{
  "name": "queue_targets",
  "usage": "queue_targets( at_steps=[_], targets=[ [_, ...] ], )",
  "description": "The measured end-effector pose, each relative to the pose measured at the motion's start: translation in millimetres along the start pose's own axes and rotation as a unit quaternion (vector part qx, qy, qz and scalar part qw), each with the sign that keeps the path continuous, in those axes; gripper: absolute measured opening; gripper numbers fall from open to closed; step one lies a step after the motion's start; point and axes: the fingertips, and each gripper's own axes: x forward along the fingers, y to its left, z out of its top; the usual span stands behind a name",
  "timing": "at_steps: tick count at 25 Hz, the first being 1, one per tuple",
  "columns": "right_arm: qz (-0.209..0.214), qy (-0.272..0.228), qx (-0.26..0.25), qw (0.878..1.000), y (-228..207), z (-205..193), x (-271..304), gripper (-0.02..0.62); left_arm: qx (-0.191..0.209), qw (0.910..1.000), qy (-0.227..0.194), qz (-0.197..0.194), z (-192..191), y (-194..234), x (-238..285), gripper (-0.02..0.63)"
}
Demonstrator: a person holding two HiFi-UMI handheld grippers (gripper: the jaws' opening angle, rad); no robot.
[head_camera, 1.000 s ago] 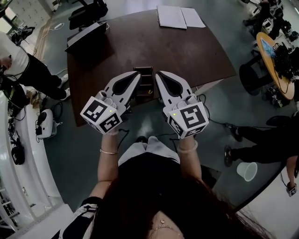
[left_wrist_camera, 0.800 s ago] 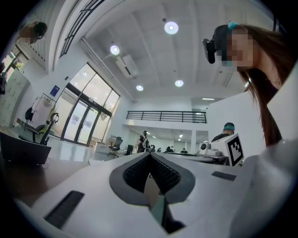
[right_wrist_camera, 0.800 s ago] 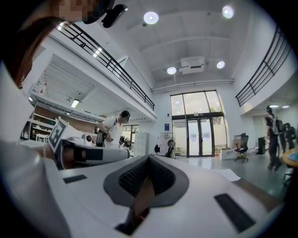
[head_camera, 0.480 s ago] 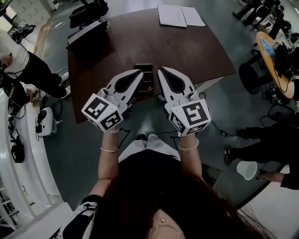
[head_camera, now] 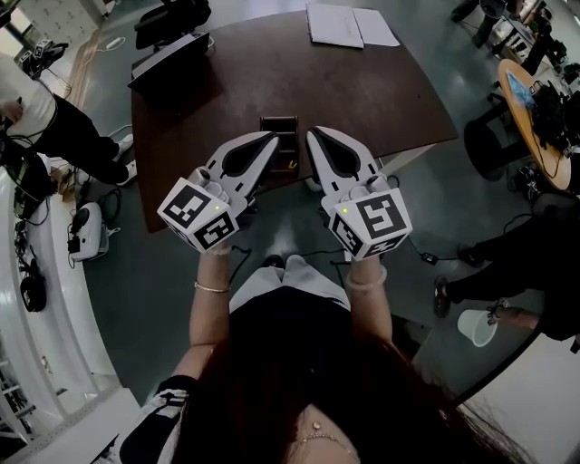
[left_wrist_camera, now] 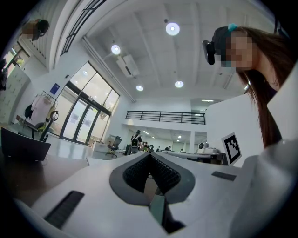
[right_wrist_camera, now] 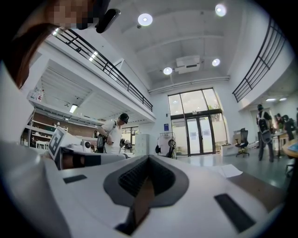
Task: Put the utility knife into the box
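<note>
A dark open box stands near the front edge of the brown table. A small yellowish spot shows at its near end, and I cannot tell if it is the utility knife. My left gripper and right gripper are held side by side, tilted upward, with their tips either side of the box. In the left gripper view the left gripper has its jaws together on nothing. In the right gripper view the right gripper is the same. Both of those views look over the room, not down at the table.
Two sheets of paper lie at the table's far edge. A dark laptop-like object sits at its far left corner. A person stands left of the table. A round desk is at the right and a white cup is on the floor.
The grippers stay shut and side by side. The box now appears slightly farther up in the head view, and the right gripper has shifted a little to the right.
</note>
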Motion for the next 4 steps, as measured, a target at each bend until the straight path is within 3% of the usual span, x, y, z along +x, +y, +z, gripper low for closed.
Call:
queue_targets(
  at_steps=[4],
  targets=[
    [0.006,-0.015,0.022,1.000,4.6,2.5,-1.8,0.015,0.000,1.0000,-0.001,0.001,0.6,0.4,-6.1,-0.014]
  ],
)
